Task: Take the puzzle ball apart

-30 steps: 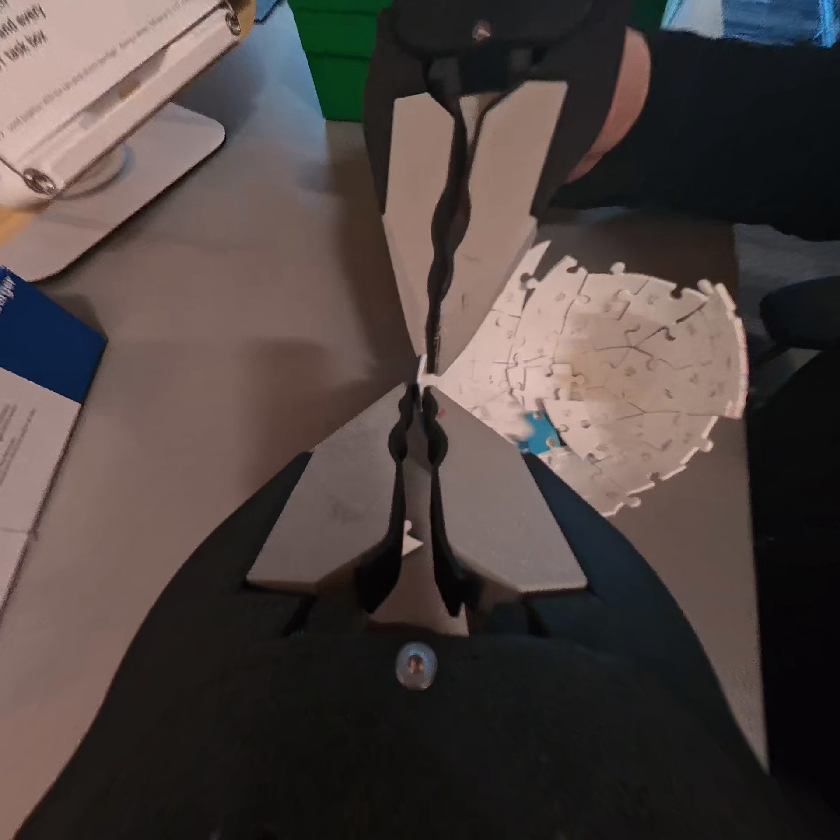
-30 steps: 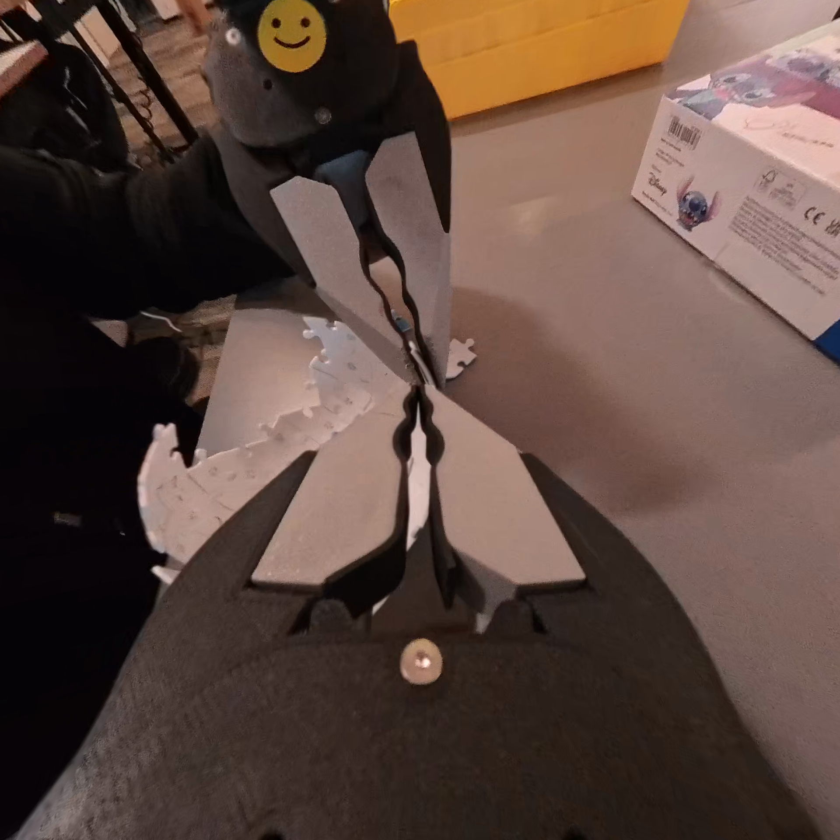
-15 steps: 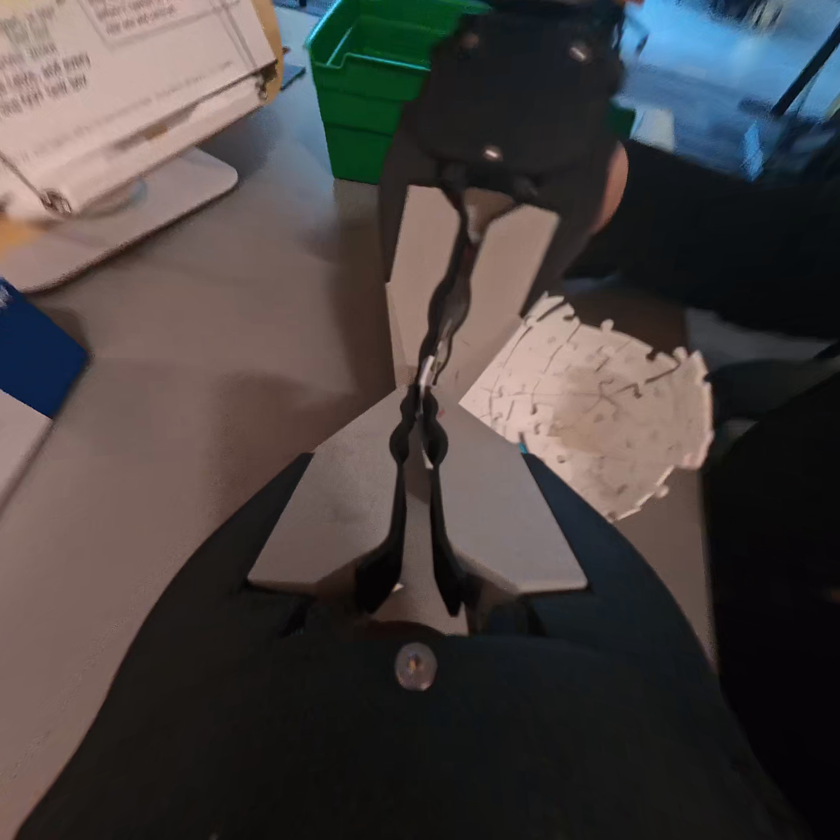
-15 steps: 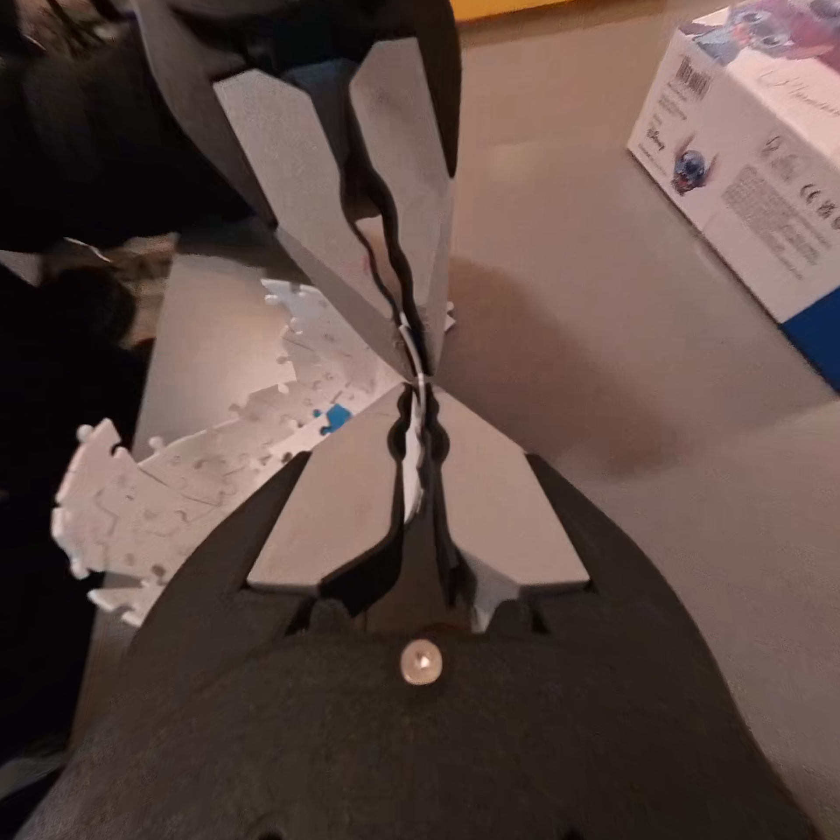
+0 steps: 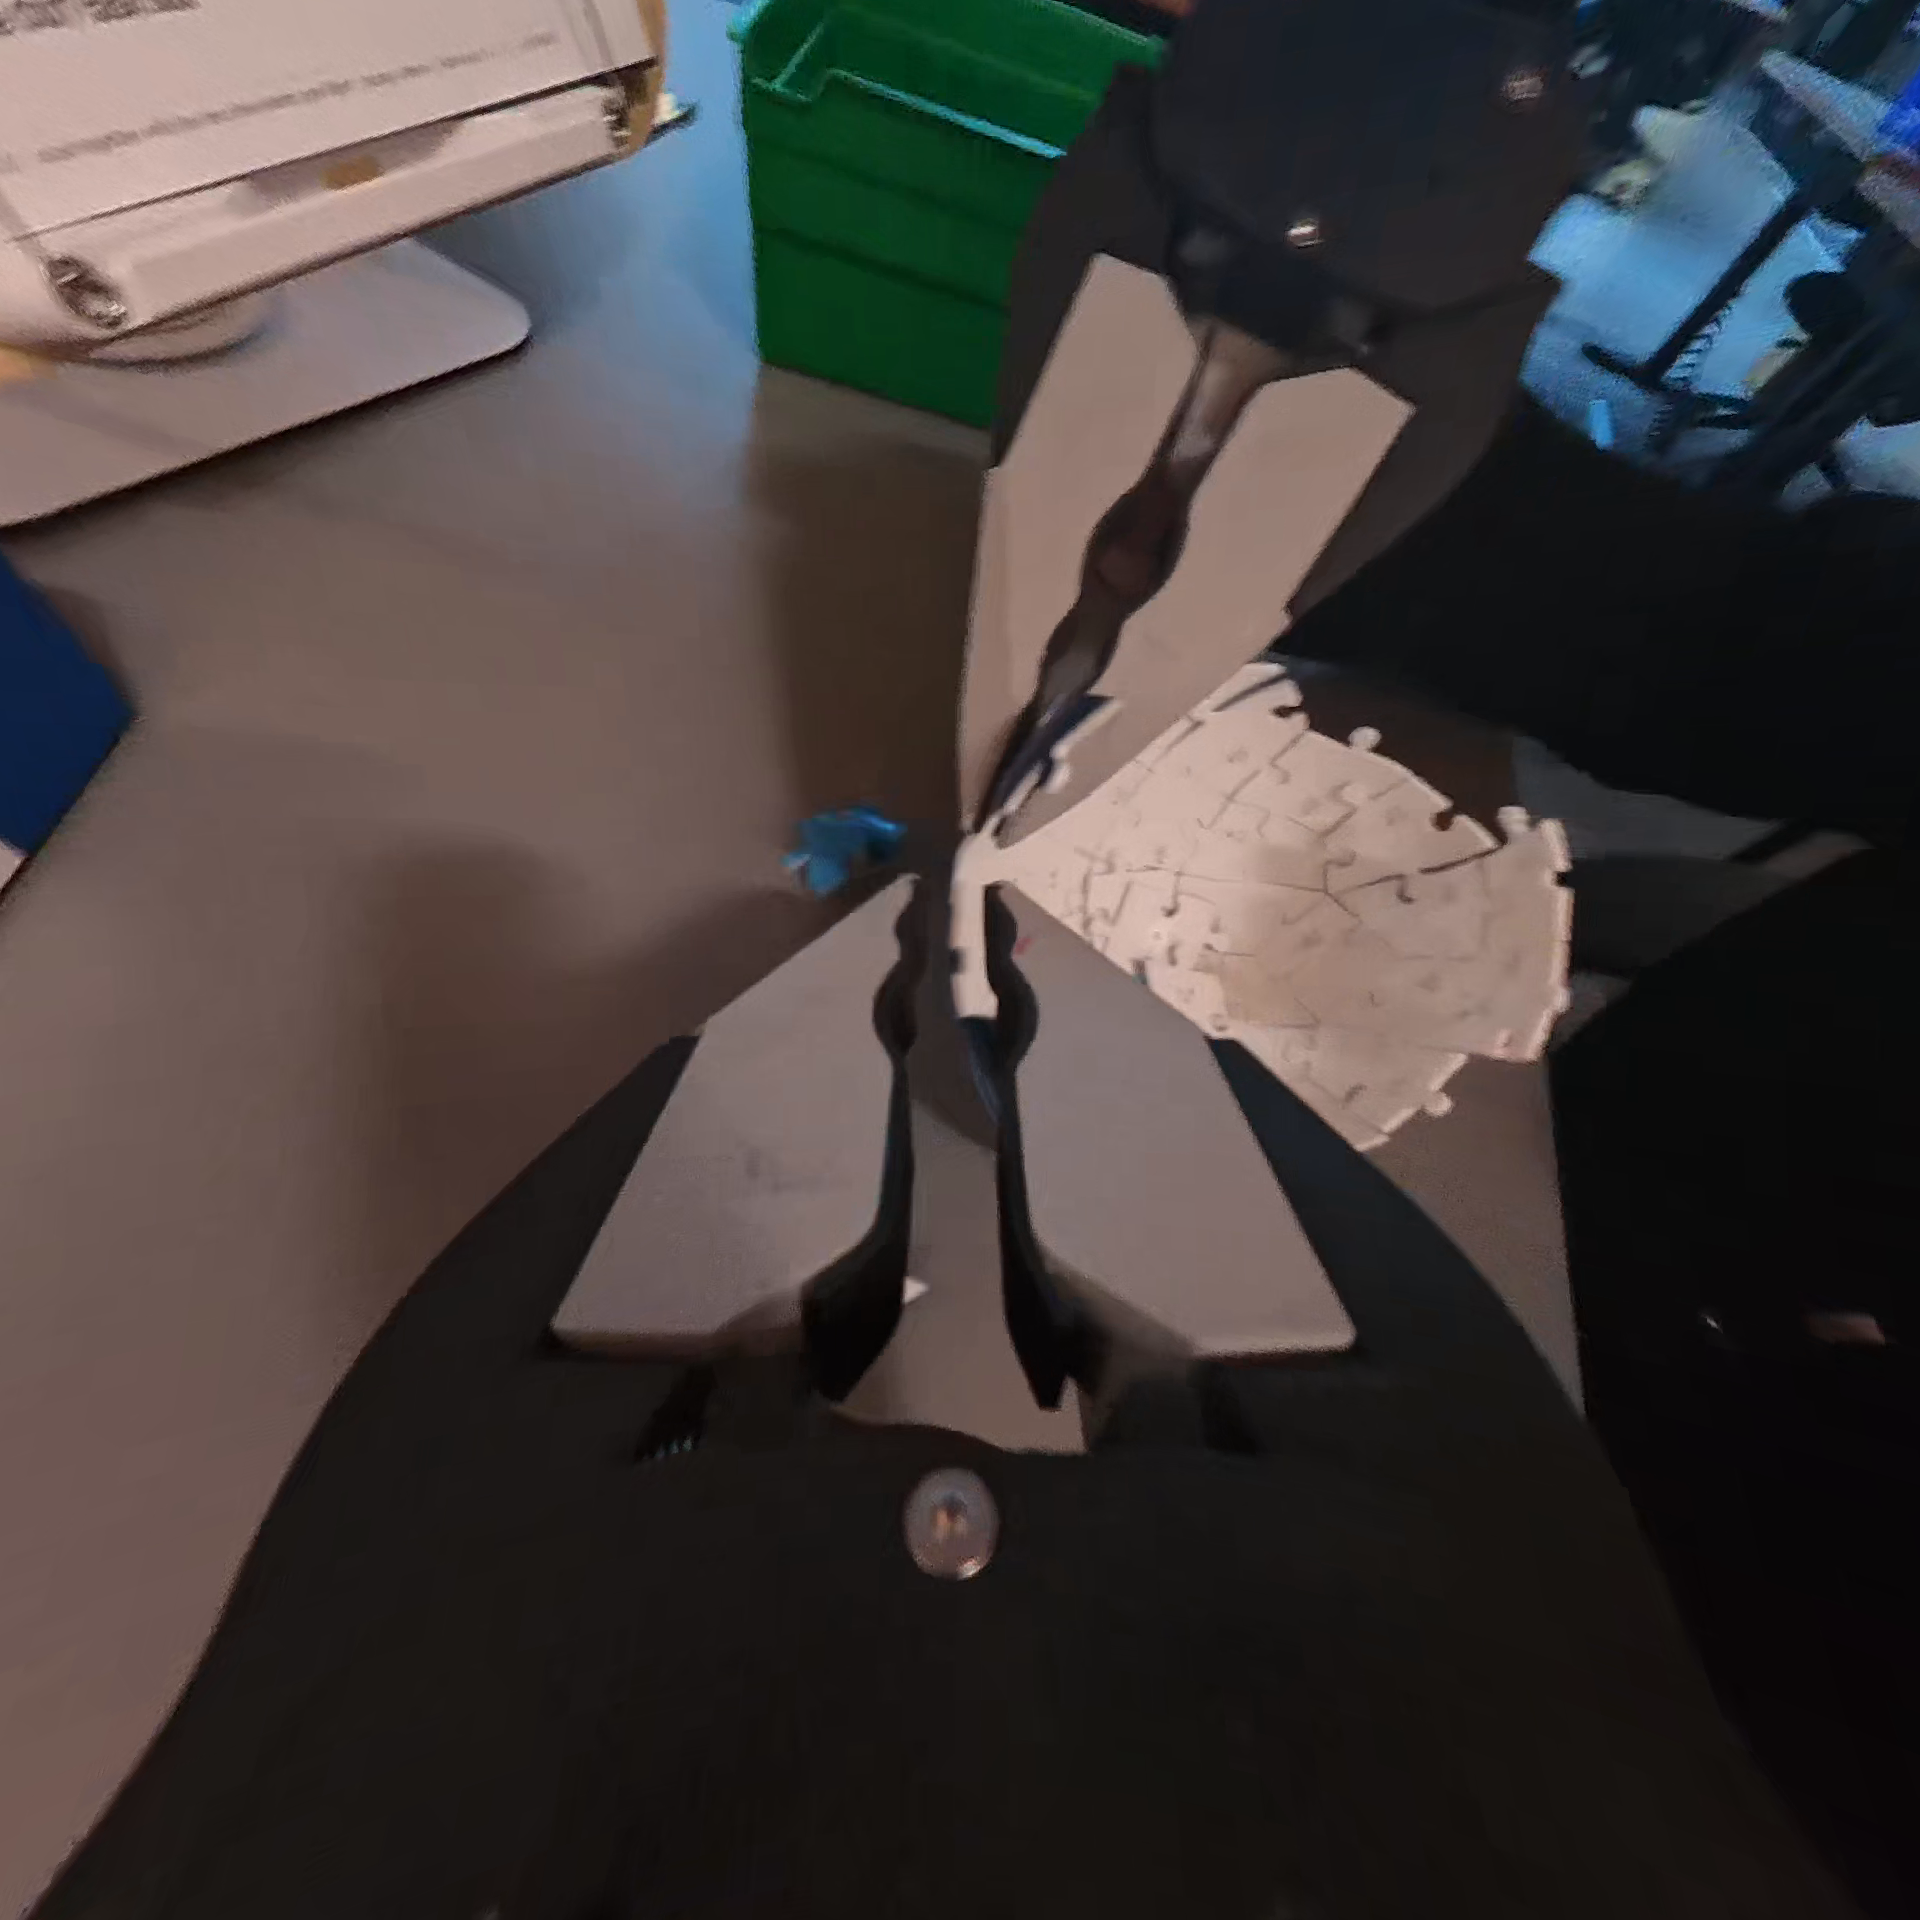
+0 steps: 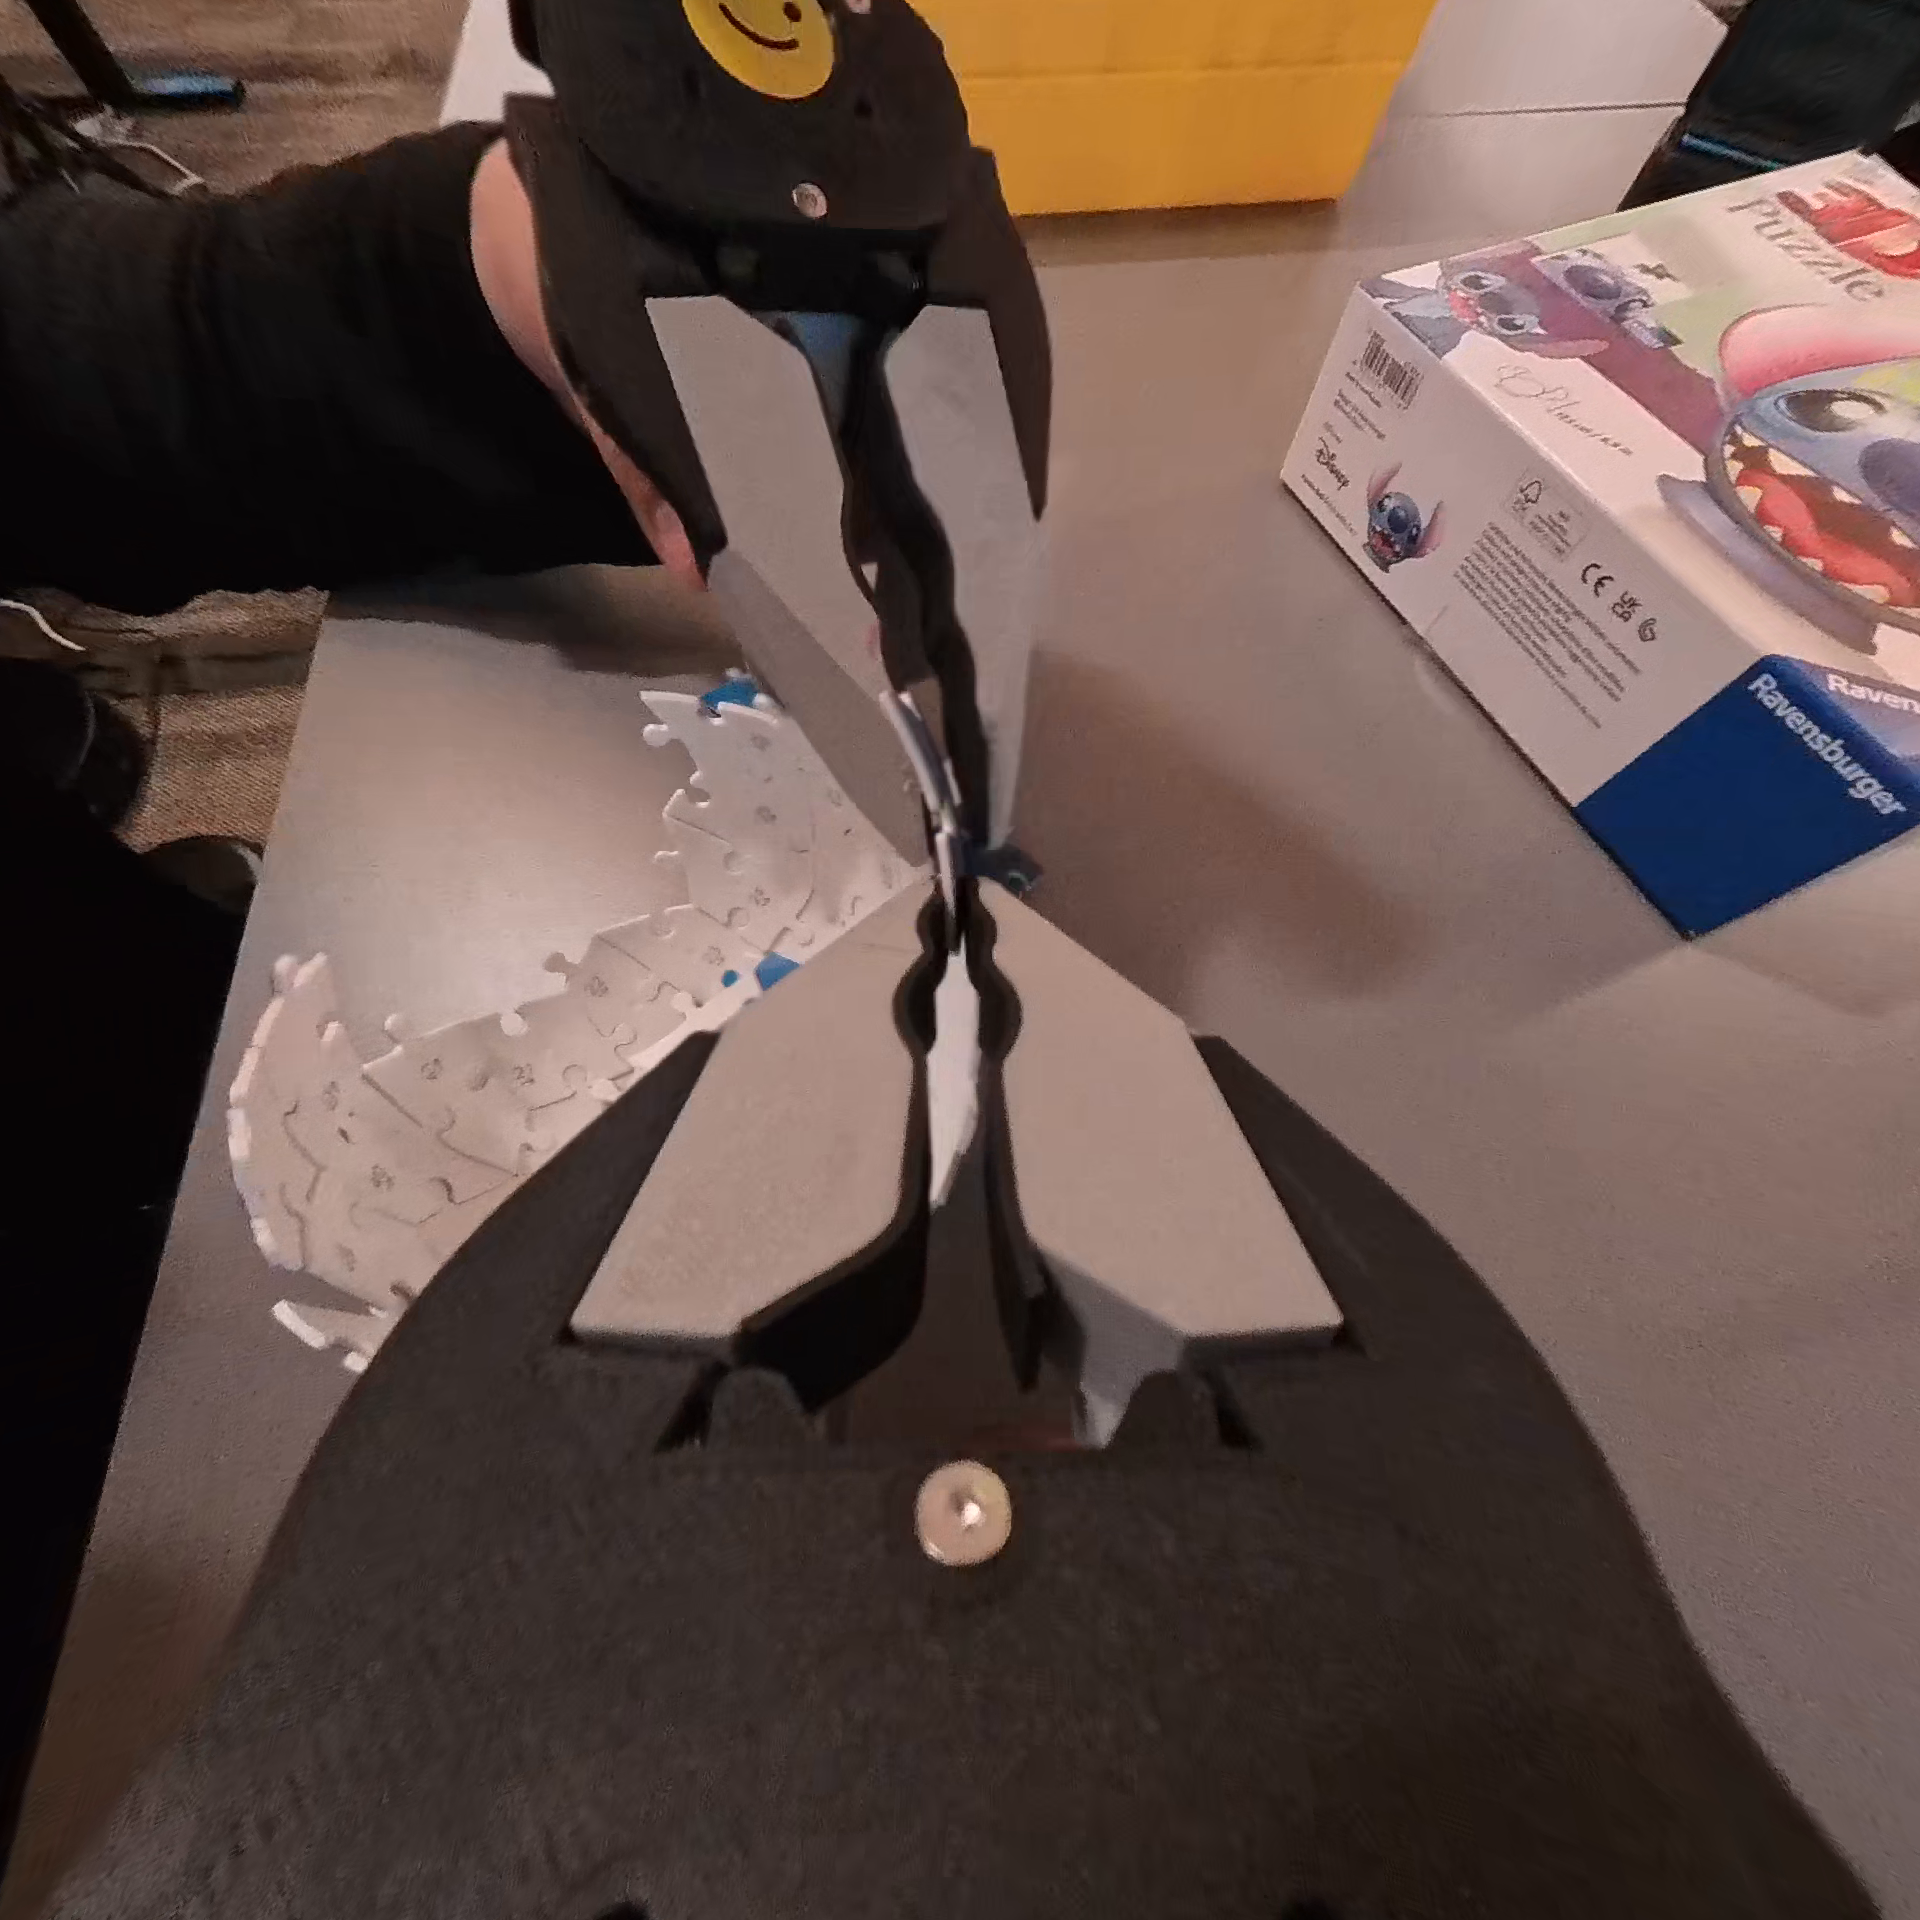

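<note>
A curved white shell of joined puzzle pieces (image 5: 1299,914) hangs between my two grippers above the grey table (image 5: 416,727). My left gripper (image 5: 951,894) is open. The shell's rim runs between its fingers and lies against the right pad, with a gap to the left pad. A small blue puzzle piece (image 5: 836,844) shows just left of its tips, and I cannot tell whether it is attached or loose. My right gripper (image 6: 956,914) is shut on the rim of the shell (image 6: 727,831). The left gripper (image 6: 961,831) faces it tip to tip, with the blue piece (image 6: 1013,857) beside the tips.
A green bin (image 5: 894,208) and a white stand with a printed sheet (image 5: 260,208) are at the back of the left wrist view. A yellow bin (image 6: 1174,94) and a puzzle box (image 6: 1662,520) stand on the table. A person's black sleeve (image 6: 260,364) is behind the shell. Left and right tips are no more than a few centimetres apart.
My left gripper's fingers, shut at the shell's rim before, have parted. A blue piece now shows beside the tips. Both grippers have shifted while the right keeps its grip.
</note>
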The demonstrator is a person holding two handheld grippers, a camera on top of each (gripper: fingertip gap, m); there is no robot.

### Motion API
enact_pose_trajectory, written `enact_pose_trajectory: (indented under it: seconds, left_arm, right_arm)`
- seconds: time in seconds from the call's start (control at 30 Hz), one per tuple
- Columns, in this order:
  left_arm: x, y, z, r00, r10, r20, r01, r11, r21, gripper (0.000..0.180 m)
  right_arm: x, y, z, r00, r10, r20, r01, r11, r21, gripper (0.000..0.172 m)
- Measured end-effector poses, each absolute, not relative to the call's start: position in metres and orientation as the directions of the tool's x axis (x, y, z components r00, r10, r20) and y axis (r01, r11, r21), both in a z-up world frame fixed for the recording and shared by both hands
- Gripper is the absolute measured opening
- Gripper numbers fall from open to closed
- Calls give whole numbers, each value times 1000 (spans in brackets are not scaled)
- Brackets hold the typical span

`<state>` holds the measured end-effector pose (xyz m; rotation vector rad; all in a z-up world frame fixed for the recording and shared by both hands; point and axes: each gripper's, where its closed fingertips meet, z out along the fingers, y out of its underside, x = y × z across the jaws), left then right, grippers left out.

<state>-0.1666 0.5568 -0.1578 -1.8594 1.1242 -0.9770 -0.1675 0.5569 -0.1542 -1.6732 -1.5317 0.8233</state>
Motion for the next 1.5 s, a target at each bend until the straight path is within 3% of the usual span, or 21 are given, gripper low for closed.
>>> enact_pose_trajectory:
  seconds: [0.1, 0.17, 0.2, 0.27, 0.33, 0.43, 0.5, 0.6, 0.7, 0.77, 0.87, 0.93, 1.0, 1.13, 1.23, 1.3, 1.33, 1.4, 1.5]
  left_arm:
    - [-160, 553, -153, 297, -934, 199, -345, -299, -890, 0]
    - [-161, 554, -148, 306, -944, 122, -360, -233, -903, 8]
    - [-162, 554, -143, 313, -945, 95, -346, -206, -915, 18]
    - [-166, 556, -133, 331, -938, 98, -301, -204, -932, 11]
    - [-184, 573, -149, 431, -900, 64, -379, -245, -892, 12]
    - [-213, 581, -186, 493, -870, 22, -529, -320, -786, 24]
    - [-214, 572, -187, 453, -888, 82, -506, -331, -797, 26]
    - [-213, 561, -176, 378, -903, 206, -443, -371, -816, 28]
    - [-212, 546, -154, 287, -920, 267, -363, -362, -858, 30]
    - [-209, 538, -143, 259, -926, 274, -333, -352, -875, 33]
    - [-199, 524, -141, 256, -934, 250, -367, -333, -868, 43]
    - [-190, 516, -141, 256, -939, 228, -386, -316, -867, 44]
    - [-185, 516, -147, 284, -935, 212, -413, -319, -853, 38]
    - [-183, 532, -161, 336, -925, 177, -436, -319, -841, 8]
    - [-179, 532, -160, 282, -943, 178, -419, -288, -861, 4]
    - [-171, 525, -143, 183, -938, 295, -316, -340, -886, 4]
    - [-170, 526, -137, 156, -936, 317, -279, -349, -895, 3]
    - [-173, 529, -138, 158, -941, 300, -273, -333, -902, 3]
    - [-174, 531, -146, 218, -945, 242, -319, -304, -898, 6]
  right_arm:
    - [-168, 554, -158, 81, 997, -21, 548, -62, -834, 0]
    - [-168, 548, -156, 59, 996, -70, 533, -90, -841, 0]
    - [-165, 554, -152, 86, 995, -53, 522, -90, -848, 0]
    - [-155, 570, -133, 175, 984, 29, 475, -58, -878, 0]
    - [-125, 596, -107, 331, 938, 108, 451, -56, -891, 0]
    - [-18, 649, -91, 629, 700, 338, 580, -133, -804, 0]
    - [75, 673, -98, 745, 459, 483, 646, -318, -694, 0]
    - [130, 676, -119, 814, 375, 443, 580, -490, -651, 0]
    - [127, 674, -116, 846, 363, 389, 530, -502, -683, 27]
    - [73, 663, -111, 806, 534, 255, 509, -406, -759, 30]
    - [-51, 609, -105, 471, 882, 22, 454, -221, -863, 28]
    - [-101, 578, -122, 288, 957, -42, 499, -187, -846, 27]
    - [-134, 559, -142, 180, 981, -66, 548, -156, -822, 34]
    - [-163, 551, -180, 108, 994, -19, 665, -86, -741, 31]
    - [-175, 540, -183, -13, 1000, 26, 686, 28, -727, 19]
    - [-185, 532, -177, -84, 996, 31, 657, 79, -750, 22]
    - [-189, 530, -174, -99, 995, 19, 644, 79, -761, 21]
    - [-191, 536, -175, -67, 998, 13, 640, 53, -767, 4]
    - [-190, 536, -180, -52, 997, -57, 632, -11, -775, 3]
